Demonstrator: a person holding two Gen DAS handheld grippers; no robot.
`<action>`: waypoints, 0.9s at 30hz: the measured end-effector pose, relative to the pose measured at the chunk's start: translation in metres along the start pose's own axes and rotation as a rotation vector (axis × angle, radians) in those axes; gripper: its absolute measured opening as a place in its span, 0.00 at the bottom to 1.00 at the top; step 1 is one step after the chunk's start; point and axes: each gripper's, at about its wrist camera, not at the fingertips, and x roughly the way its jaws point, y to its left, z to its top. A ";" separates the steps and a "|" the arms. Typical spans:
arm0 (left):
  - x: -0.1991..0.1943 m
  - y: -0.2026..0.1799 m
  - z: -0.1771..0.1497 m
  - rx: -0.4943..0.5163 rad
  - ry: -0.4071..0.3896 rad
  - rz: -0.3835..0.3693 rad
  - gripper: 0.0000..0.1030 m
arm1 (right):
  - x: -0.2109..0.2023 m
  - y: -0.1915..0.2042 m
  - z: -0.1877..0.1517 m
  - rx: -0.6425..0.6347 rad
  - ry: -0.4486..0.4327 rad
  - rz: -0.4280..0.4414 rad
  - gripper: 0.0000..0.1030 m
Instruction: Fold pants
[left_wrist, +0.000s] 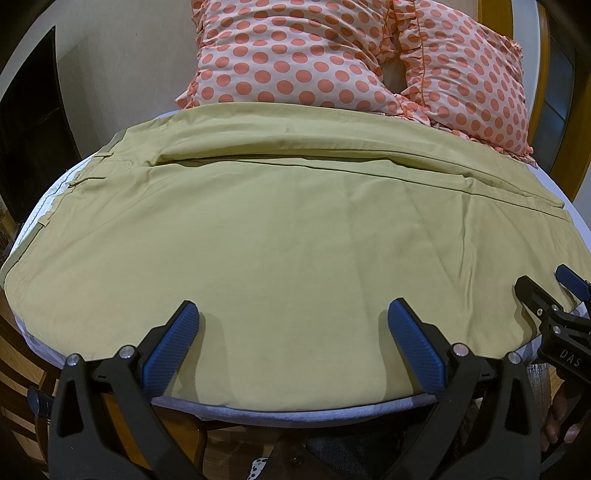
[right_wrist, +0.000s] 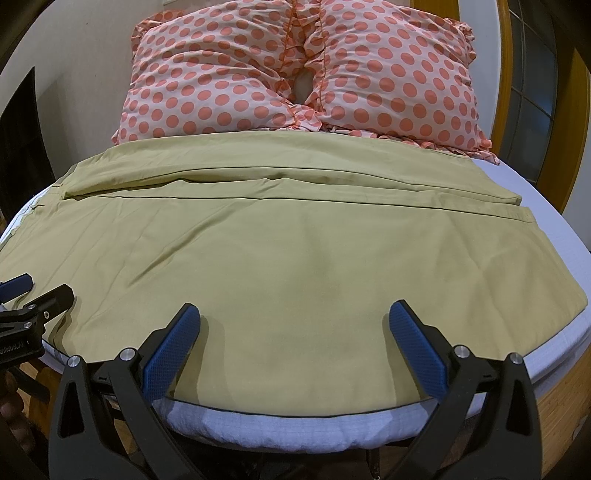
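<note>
Olive-tan pants (left_wrist: 288, 229) lie spread flat across the bed, waistband at the left, leg hems at the right, one leg lying beyond the other; they also show in the right wrist view (right_wrist: 280, 251). My left gripper (left_wrist: 291, 317) is open and empty, its blue pads hovering over the near edge of the pants. My right gripper (right_wrist: 293, 317) is open and empty over the same near edge, further right. The right gripper shows at the right edge of the left wrist view (left_wrist: 543, 291), and the left gripper shows at the left edge of the right wrist view (right_wrist: 37, 291).
Two pink pillows with orange dots (left_wrist: 332, 55) (right_wrist: 303, 74) lie just beyond the pants. The white mattress (right_wrist: 295, 424) shows at the near edge and right side. A wooden bed frame (right_wrist: 554, 391) runs around it. A dark doorway (left_wrist: 29, 122) is at the left.
</note>
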 end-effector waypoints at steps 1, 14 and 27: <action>0.000 0.000 0.000 0.000 -0.001 0.000 0.98 | 0.000 0.000 0.000 0.000 -0.001 0.000 0.99; 0.000 0.000 0.000 0.001 -0.004 0.001 0.98 | 0.000 0.000 0.000 0.000 -0.003 0.000 0.99; 0.000 0.000 0.001 0.001 -0.008 0.001 0.98 | -0.002 0.001 -0.006 0.002 -0.031 -0.001 0.99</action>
